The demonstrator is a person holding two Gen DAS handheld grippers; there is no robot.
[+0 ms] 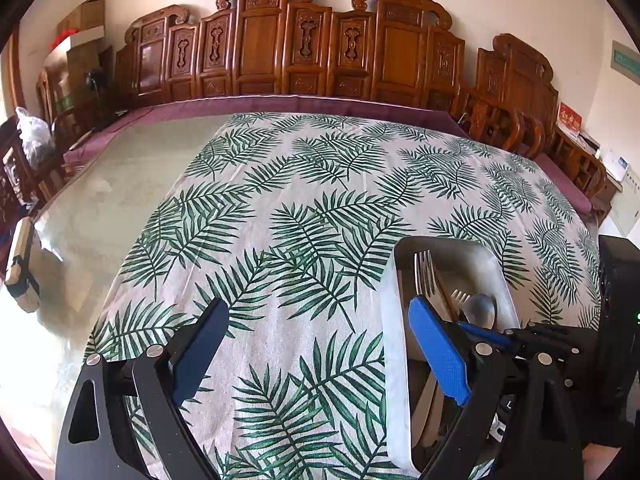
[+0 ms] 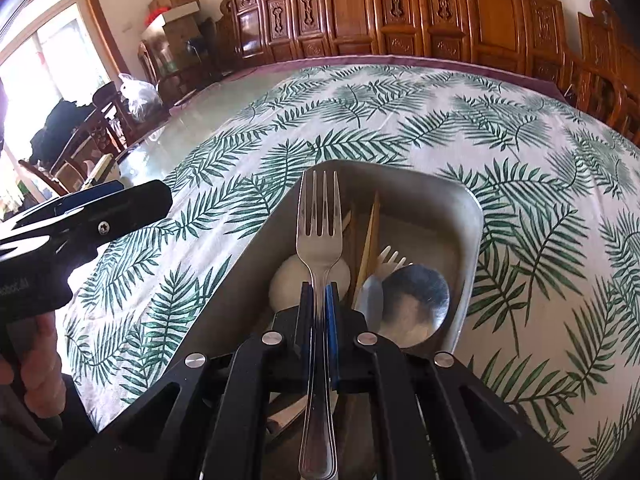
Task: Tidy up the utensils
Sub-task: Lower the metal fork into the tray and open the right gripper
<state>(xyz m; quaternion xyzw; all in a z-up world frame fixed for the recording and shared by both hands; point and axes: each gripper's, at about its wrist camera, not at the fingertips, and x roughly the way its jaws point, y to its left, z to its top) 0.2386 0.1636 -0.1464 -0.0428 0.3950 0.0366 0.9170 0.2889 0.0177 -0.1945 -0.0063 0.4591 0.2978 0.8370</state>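
1. Jaws of the left gripper (image 1: pixel 320 344) stand wide apart over bare leaf-print tablecloth (image 1: pixel 304 184), nothing between them; its blue pads (image 1: pixel 438 350) show a fine dimpled texture in the left wrist view.
2. Only the right wrist view shows the left gripper from outside: a black body at the left edge, held by a hand (image 2: pixel 34 364), with white lettering on it cut off and too partial to read.
3. The right gripper (image 2: pixel 318 312) is clamped narrowly on the neck of a shiny metal fork (image 2: pixel 319 224), tines pointing away, over the tray (image 2: pixel 472 240).
4. The tray is dull grey metal, rectangular with rounded corners, lying on the tablecloth.
5. Inside it, left to right in the right wrist view: a rounded white piece (image 2: pixel 286 284), wooden chopsticks (image 2: pixel 370 236), a small pale fork (image 2: pixel 390 262), and a polished metal spoon (image 2: pixel 416 300).
6. Carved wooden chair backs (image 1: pixel 320 48) line the far side of the table.
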